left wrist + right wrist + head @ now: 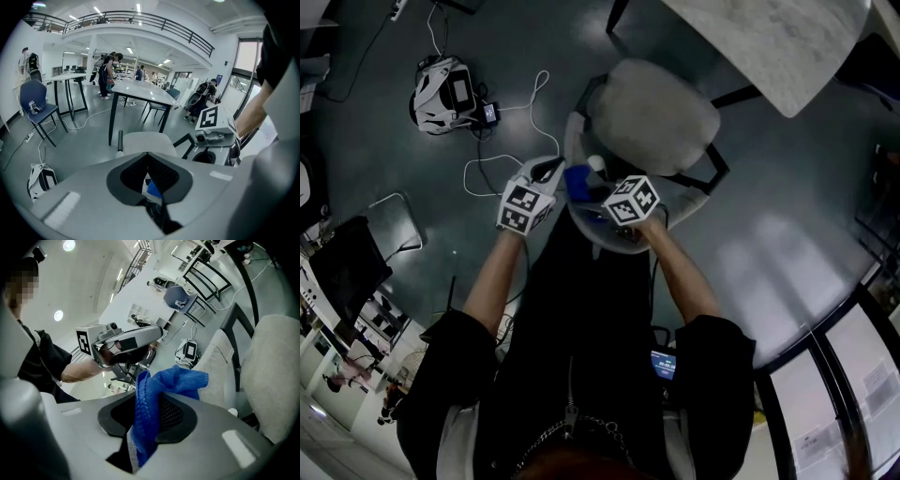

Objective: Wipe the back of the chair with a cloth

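Note:
A grey padded chair stands in front of me, with its seat (661, 112) (145, 140) beyond its pale curved back (578, 223) (220, 366). Both grippers hover over the top of that back, close together. My right gripper (594, 189) (149, 394) is shut on a blue cloth (577, 182) (159, 385), which bunches up out of the jaws. My left gripper (551, 171) (148, 157) has its jaws together at the tips. A sliver of the cloth (153, 189) shows under them, and I cannot tell whether it touches them.
A black-and-white bag (441, 89) and white cables (502, 141) lie on the floor to the left. A marble tabletop (778, 42) is past the chair at the right. A dark chair (347, 267) stands at the near left. Several people stand far back by white tables (140, 91).

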Demonstrator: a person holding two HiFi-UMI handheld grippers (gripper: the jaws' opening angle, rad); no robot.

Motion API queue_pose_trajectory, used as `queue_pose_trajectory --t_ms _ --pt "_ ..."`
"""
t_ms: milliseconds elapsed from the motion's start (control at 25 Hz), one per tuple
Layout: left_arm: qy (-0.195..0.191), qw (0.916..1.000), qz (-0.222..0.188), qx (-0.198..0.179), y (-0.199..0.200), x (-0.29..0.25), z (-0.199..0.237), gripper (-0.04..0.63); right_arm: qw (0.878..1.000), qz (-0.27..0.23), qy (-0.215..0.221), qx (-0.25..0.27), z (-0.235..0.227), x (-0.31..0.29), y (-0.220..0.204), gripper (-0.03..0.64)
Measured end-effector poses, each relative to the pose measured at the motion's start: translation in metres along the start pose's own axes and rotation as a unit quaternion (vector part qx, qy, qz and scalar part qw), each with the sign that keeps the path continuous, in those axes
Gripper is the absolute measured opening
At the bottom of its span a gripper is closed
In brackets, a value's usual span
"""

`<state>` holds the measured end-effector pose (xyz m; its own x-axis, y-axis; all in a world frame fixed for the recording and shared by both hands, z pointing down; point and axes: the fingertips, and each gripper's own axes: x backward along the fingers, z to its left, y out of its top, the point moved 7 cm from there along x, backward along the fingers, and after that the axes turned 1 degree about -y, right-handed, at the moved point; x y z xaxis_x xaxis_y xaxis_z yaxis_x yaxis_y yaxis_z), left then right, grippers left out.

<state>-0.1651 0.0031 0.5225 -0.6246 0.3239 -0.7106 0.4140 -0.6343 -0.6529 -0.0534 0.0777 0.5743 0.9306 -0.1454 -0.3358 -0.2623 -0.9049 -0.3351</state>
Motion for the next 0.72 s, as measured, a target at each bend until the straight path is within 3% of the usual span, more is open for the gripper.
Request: queue_pose_trajectory --t_ms 360,480,640,720 --pt "0.015 0.9998 -0.007 0.005 0.003 0.003 0.01 0.011 0.999 0.019 0.011 0.043 0.023 0.005 0.003 0.106" --pt "0.037 0.9991 -0.01 0.015 -0.002 0.009 0.025 0.011 0.996 0.008 -0.034 0.082 0.018 0.015 0.009 0.107" --pt "0.06 0.9976 -0.014 0.029 -0.004 0.019 0.043 0.011 0.991 -0.032 -0.104 0.082 -0.012 0.033 0.02 0.107" --pt "0.066 0.9972 -0.013 0.032 -0.005 0.022 0.048 0.011 0.984 -0.015 -0.151 0.096 -0.035 0.038 0.021 0.109"
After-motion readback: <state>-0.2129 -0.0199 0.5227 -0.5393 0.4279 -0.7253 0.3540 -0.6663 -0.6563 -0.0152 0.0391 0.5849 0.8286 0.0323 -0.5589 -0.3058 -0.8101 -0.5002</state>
